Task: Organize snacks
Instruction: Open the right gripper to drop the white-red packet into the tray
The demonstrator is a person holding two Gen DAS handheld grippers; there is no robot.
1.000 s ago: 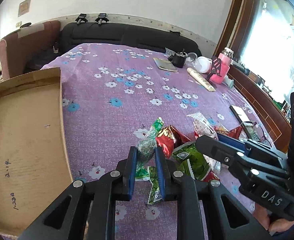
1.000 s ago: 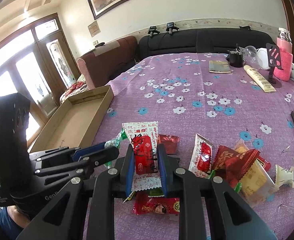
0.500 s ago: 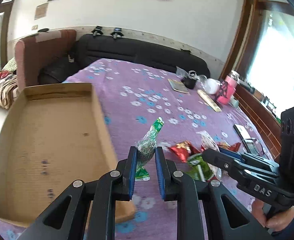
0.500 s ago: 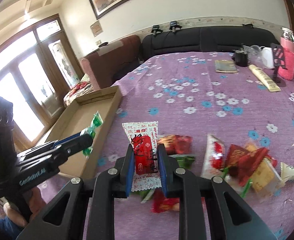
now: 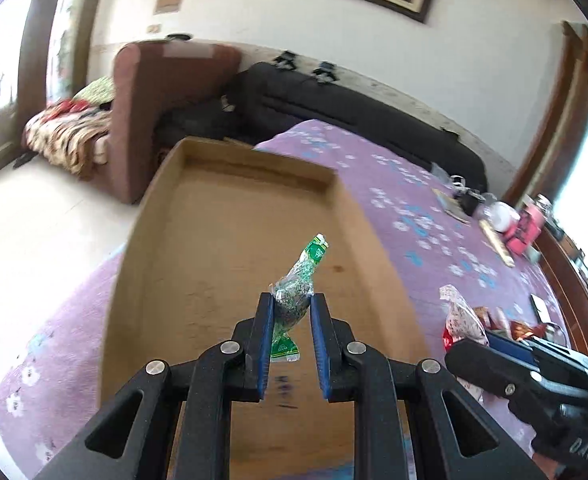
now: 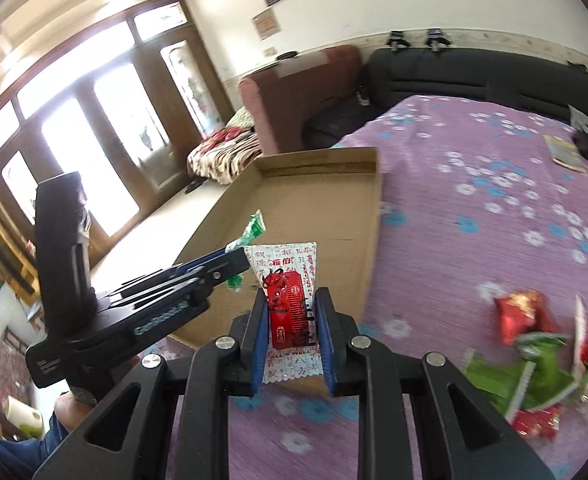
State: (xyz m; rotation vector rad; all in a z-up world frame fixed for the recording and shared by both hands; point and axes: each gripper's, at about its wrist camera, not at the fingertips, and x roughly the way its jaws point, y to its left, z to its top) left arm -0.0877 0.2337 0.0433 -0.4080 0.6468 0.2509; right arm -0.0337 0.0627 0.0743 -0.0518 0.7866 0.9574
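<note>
A: Both grippers were loaded. Left gripper [image 5: 291, 309] pinched a crinkly green foil snack [image 5: 299, 276] over the flat brown cardboard box [image 5: 230, 184].
B: Right gripper [image 6: 290, 312]?
A: Clamped on a flat red-and-white packet [image 6: 288, 280] at the box's near edge. Glossy wrappers [image 6: 534, 364] lay heaped on the purple floral cloth [image 6: 474, 216].

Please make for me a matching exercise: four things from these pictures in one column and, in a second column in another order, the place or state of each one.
Things
1. green snack packet
2. red and white sachet
3. cardboard tray
4. pile of snacks

Places or states
A. loose on the purple floral cloth
B. gripped by the right gripper
C. holds no snacks
D. gripped by the left gripper

Pairs: 1-D, 2-B, 3-C, 4-A
</note>
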